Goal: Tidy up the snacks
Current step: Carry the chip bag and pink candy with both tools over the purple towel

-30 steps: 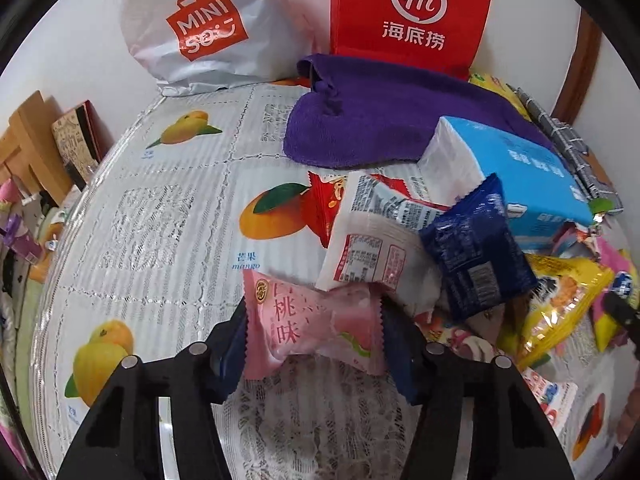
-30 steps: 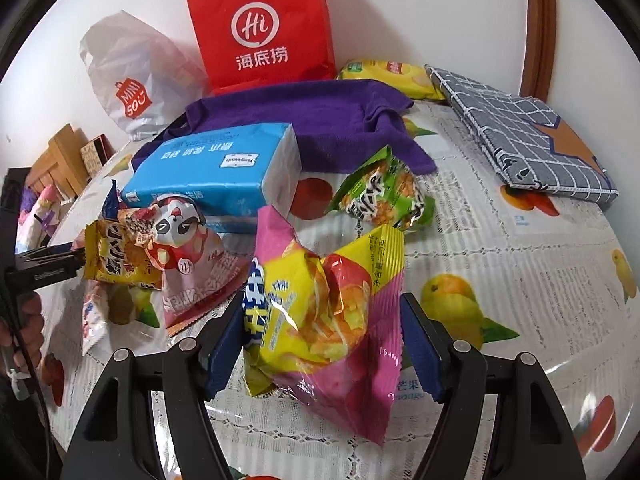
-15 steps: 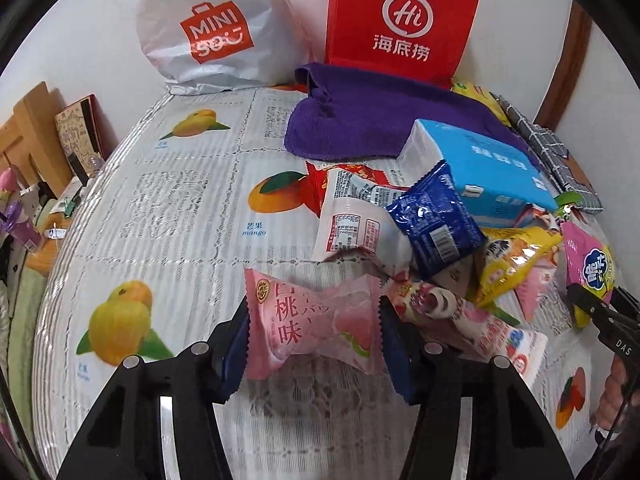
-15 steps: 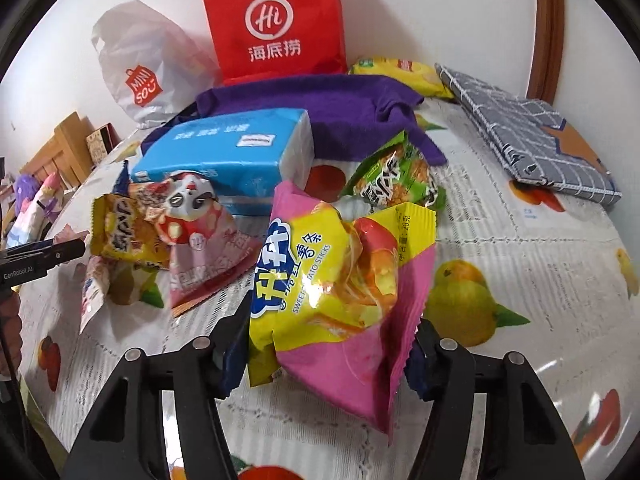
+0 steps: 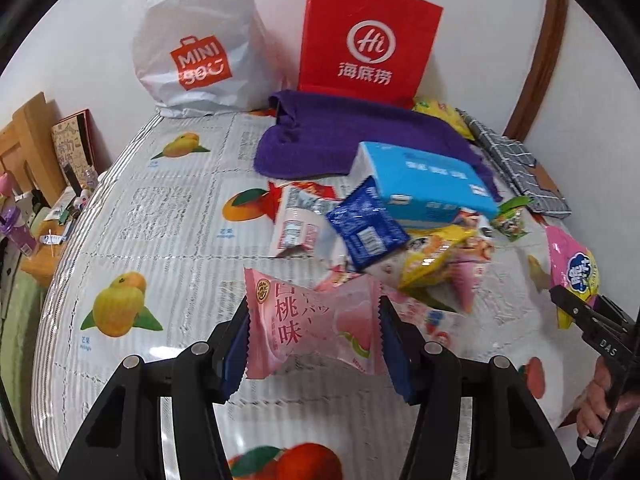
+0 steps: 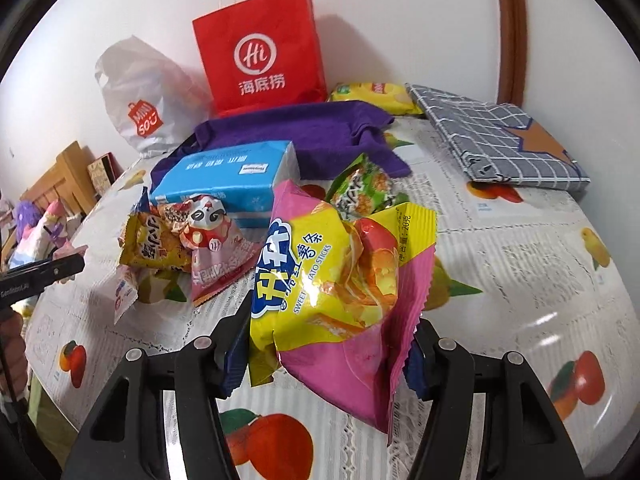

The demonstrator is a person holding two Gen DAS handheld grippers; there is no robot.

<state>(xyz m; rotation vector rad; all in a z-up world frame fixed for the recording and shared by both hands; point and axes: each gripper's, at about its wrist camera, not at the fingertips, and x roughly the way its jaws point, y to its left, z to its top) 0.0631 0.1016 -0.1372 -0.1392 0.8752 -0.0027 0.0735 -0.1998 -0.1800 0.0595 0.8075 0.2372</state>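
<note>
- Between the jaws of the left gripper [image 5: 314,334], at about six o'clock in the left wrist view, we see the pink peach-flavour packet [image 5: 312,326] held crosswise, lifted clear of the bench [image 5: 160,240].
- We judge it light, soft and puffed with air; the film looks slick, so the jaws do best across its belly as now, not on the crimped ends.
- In the right wrist view, the yellow-and-pink sweet potato sticks bag [image 6: 344,292] sits clenched in the right gripper [image 6: 330,344], whose jaws have just been closing on it; its lower corner hangs loose below.
- We judge this bag also light, crinkly and brittle inside, so a gentle squeeze at mid-body suits it.
- Beyond, towards twelve o'clock, the remaining snack pile [image 5: 400,240] lies against the blue tissue pack [image 5: 424,184], with the purple cloth [image 5: 340,140], red paper bag [image 5: 368,40] and white plastic bag [image 5: 196,48] further back.
- Both grippers point steeply down over the bench; the right one appears at four o'clock in the left view, with the person's fingers [image 5: 596,400] under it.
</note>
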